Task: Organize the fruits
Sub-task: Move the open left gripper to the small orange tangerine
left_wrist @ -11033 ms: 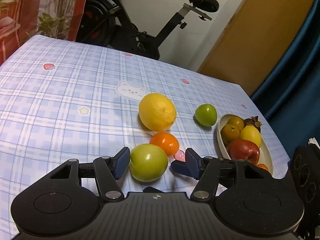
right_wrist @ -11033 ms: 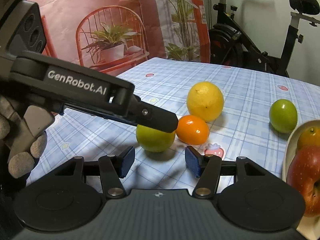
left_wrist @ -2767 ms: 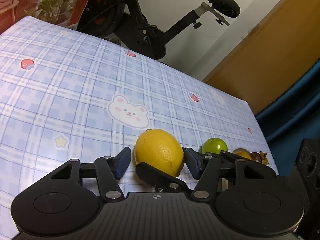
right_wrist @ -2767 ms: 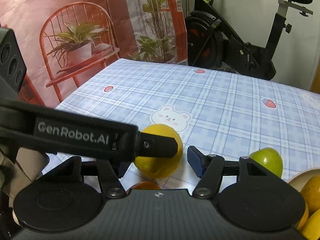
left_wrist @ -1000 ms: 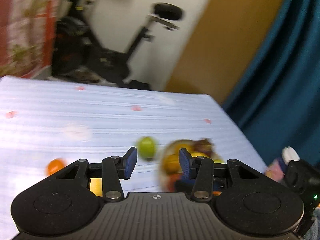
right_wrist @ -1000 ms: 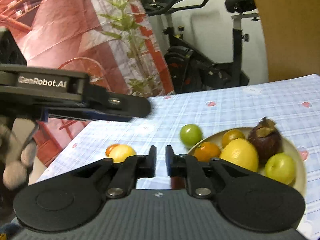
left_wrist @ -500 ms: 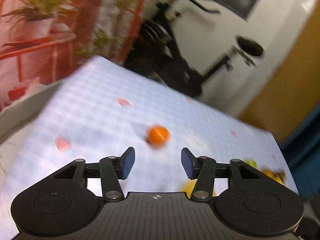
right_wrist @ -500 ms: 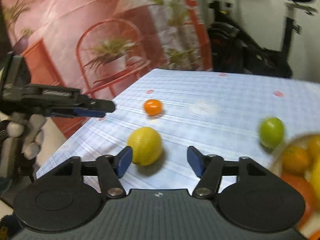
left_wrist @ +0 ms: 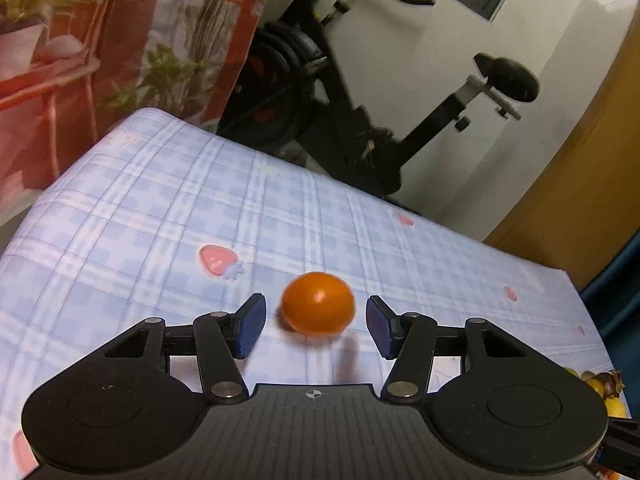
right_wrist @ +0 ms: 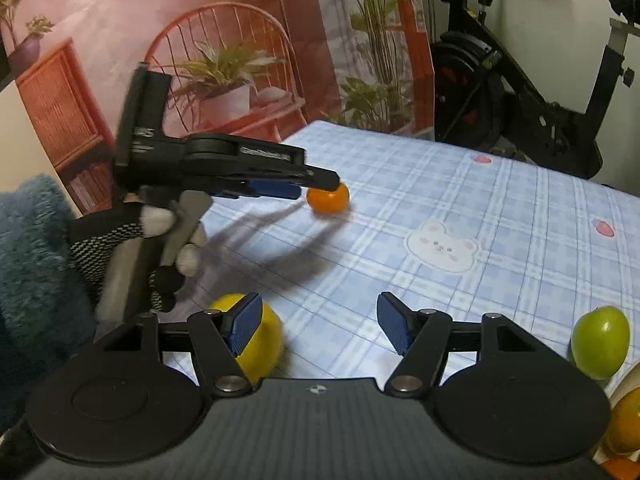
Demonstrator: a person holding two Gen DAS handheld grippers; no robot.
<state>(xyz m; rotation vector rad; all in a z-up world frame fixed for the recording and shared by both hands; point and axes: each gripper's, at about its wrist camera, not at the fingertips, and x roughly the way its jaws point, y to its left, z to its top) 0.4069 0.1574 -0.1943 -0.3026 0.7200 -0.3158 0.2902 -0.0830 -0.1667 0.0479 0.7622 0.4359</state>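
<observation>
Left gripper [left_wrist: 315, 322] low over the table [left_wrist: 140, 216], jaws wide, nothing held. Small orange [left_wrist: 318, 302] resting on the checked cloth between the blue pads [left_wrist: 249, 326], just ahead of them, gaps either side, no contact (slight motion blur on the fruit). Same orange [right_wrist: 328, 198] seen from the right wrist camera at the far left part of the table, tip of the left gripper [right_wrist: 296, 184] overlapping it.

Right gripper [right_wrist: 318, 322] also with jaws wide, empty. Yellow lemon [right_wrist: 260, 340] on the table just behind its left pad, partly hidden. Green fruit [right_wrist: 599, 342] at the right, just beside the bowl rim [right_wrist: 628, 376]; orange-yellow fruit [right_wrist: 624, 420] inside the bowl at the frame edge. Gloved left hand [right_wrist: 132, 248] on the left gripper's handle. Exercise bike [left_wrist: 360, 92] beyond the table.
</observation>
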